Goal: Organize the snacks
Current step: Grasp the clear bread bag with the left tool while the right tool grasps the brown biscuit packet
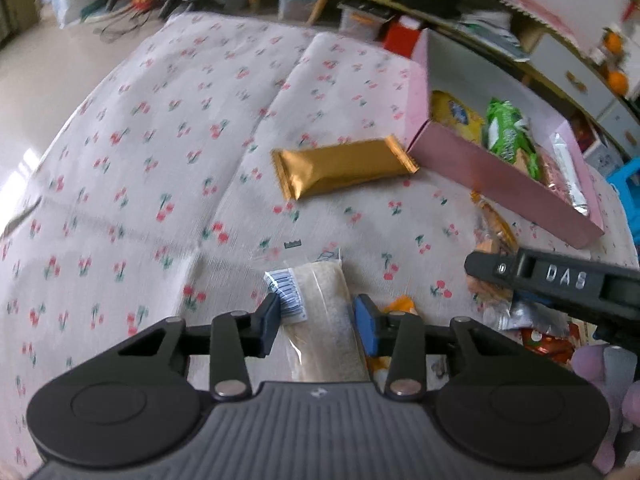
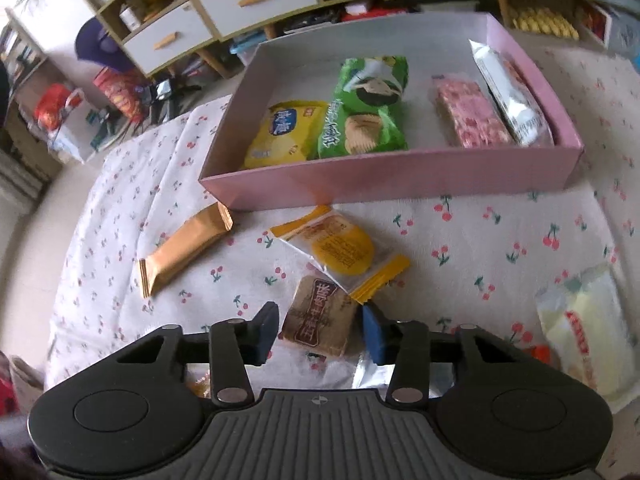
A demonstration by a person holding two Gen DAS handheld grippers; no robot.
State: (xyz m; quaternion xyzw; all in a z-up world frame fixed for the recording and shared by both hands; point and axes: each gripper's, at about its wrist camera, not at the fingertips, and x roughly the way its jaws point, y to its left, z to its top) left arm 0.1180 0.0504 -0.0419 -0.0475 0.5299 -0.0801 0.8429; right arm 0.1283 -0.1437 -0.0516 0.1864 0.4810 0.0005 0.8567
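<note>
A pink box (image 2: pixel 392 178) on the cherry-print cloth holds a yellow packet (image 2: pixel 282 132), a green chip bag (image 2: pixel 364 108), a pink bar (image 2: pixel 470 118) and a silver packet (image 2: pixel 510 100). It also shows in the left wrist view (image 1: pixel 492 176). My left gripper (image 1: pixel 318 326) is open around a clear beige snack packet (image 1: pixel 326 312). My right gripper (image 2: pixel 320 330) is open around a brown square packet (image 2: pixel 320 322). A gold bar (image 1: pixel 344 168) lies left of the box, also in the right wrist view (image 2: pixel 184 246). A yellow cake packet (image 2: pixel 342 250) lies in front of the box.
A pale cream packet (image 2: pixel 584 332) lies at the right. Orange and silver wrappers (image 1: pixel 496 240) sit under my right gripper's body (image 1: pixel 560 280). Shelves and drawers (image 2: pixel 192 28) with clutter stand beyond the cloth-covered table (image 1: pixel 140 160).
</note>
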